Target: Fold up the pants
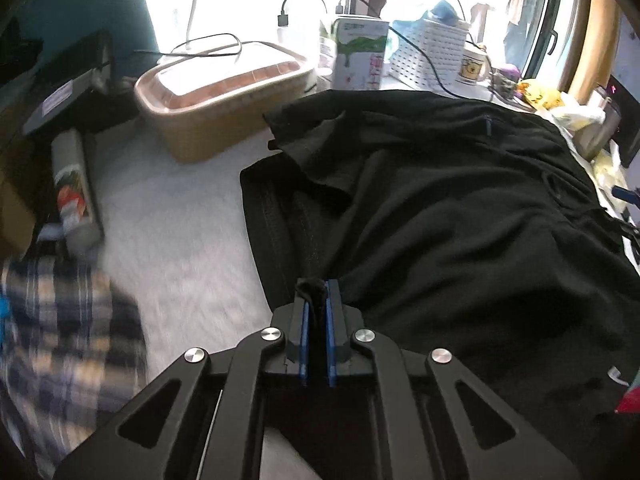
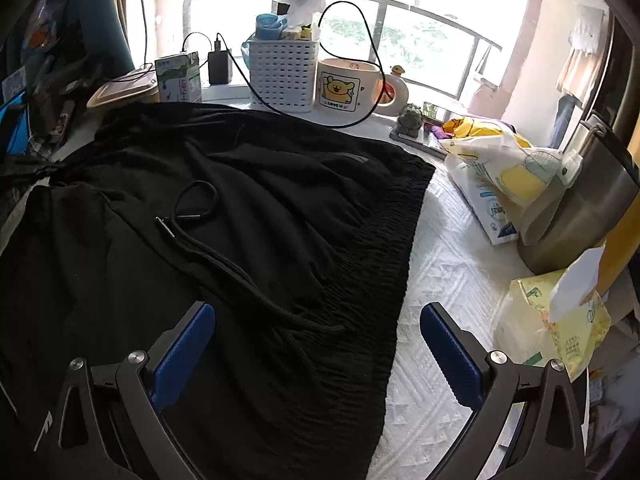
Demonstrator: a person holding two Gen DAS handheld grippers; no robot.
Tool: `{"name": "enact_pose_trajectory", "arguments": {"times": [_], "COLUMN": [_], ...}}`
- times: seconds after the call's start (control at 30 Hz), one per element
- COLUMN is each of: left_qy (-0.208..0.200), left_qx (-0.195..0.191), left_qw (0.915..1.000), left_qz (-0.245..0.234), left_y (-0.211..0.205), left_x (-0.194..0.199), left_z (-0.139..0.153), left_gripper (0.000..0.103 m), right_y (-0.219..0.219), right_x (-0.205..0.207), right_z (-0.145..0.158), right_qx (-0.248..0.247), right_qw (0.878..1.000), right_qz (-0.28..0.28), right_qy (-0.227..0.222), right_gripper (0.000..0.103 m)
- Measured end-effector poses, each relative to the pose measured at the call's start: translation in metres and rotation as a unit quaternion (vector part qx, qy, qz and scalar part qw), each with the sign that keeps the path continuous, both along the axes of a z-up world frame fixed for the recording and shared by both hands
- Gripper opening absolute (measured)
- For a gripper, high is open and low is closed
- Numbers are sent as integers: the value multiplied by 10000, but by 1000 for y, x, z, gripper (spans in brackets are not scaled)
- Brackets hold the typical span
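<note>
Pants [image 2: 240, 208]: black, soft, limp; left hand-held gripper [image 1: 318, 300] pinches a fold, right hand-held gripper [image 2: 318, 320] spread wide above waistband [image 2: 384, 248], best hold.

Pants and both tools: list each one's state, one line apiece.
left tool: shut, pinching black fabric
right tool: open, holding nothing, over the waistband
pants: lying rumpled on the white cloth
drawstring: untied, lying loose on the pants
</note>
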State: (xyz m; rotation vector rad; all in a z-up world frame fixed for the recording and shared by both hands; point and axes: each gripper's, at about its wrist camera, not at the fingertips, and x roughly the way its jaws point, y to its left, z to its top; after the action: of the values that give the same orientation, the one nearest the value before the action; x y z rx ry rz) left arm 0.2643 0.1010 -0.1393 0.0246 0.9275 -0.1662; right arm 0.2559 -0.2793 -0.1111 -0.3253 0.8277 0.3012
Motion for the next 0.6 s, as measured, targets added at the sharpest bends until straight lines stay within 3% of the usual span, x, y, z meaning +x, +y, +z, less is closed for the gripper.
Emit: {"name": "enact_pose_trajectory", "arguments": {"times": [0.13,0.33,0.4,0.47,0.6], "left_qy": [70,229,115,-186,-313], "left_qx": [-82,-104,-46,-4,-141], "left_qw": [9999,9997,9999,9997,9993], "left_qz": [-10,14,77,153,-147], "left_y": [-2,1,9,13,15], "left_x": [-29,-33,-30,-15,20], "left_z": [3,11,22,40,54], "left_gripper": [5,10,34,50,53], "right_y": [-2,-3,-3,-3,2], "right_x": [-7,-11,-6,4,27], "right_z": [1,0,3,9,20], "right_qx": [6,-38,-91,-165,-209], "right_qw": [10000,9999,9998,9996,9989], "right_qz": [61,134,152,197,293], "right_qy": [-19,-29,-73,-153,-290], "right_gripper": [103,103,103,103,103]}}
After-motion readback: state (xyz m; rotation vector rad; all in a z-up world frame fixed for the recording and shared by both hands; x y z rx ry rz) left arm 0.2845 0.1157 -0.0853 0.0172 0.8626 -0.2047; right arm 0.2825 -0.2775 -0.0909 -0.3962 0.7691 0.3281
